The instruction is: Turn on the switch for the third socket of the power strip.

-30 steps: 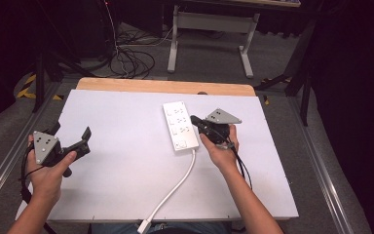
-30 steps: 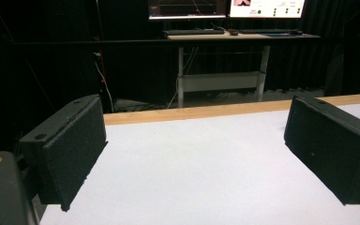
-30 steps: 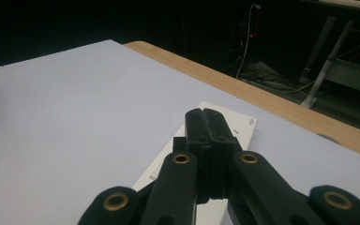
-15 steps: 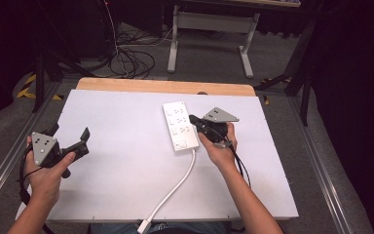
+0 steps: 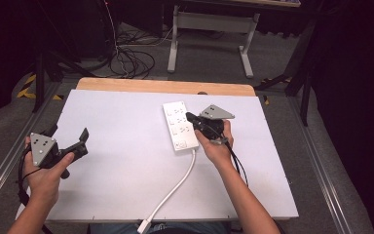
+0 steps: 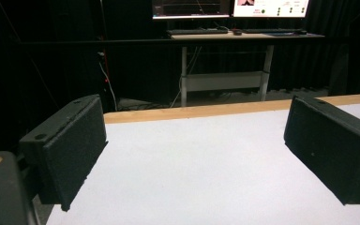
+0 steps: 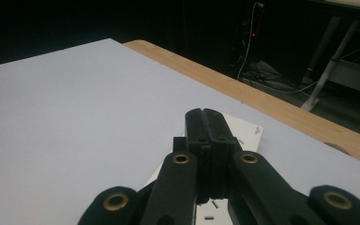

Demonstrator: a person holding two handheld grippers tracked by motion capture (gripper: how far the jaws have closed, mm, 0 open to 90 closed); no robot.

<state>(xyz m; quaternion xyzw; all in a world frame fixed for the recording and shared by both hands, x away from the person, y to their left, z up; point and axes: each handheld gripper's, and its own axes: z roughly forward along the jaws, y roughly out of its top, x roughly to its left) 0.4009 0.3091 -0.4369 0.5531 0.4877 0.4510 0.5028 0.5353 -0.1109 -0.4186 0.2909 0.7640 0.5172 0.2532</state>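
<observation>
Lying near the far middle of the white surface [image 5: 126,126], the power strip [image 5: 179,125] trails its cord [image 5: 173,192] toward the near edge. Right gripper [image 5: 190,117], jaws pressed together and empty, rests over the strip's right side. Left gripper [image 5: 68,139] hovers well left of the strip, jaws spread with nothing between.

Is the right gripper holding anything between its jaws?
No. In the right gripper view the right gripper has its jaws pressed flat together, empty, above the white power strip.
</observation>
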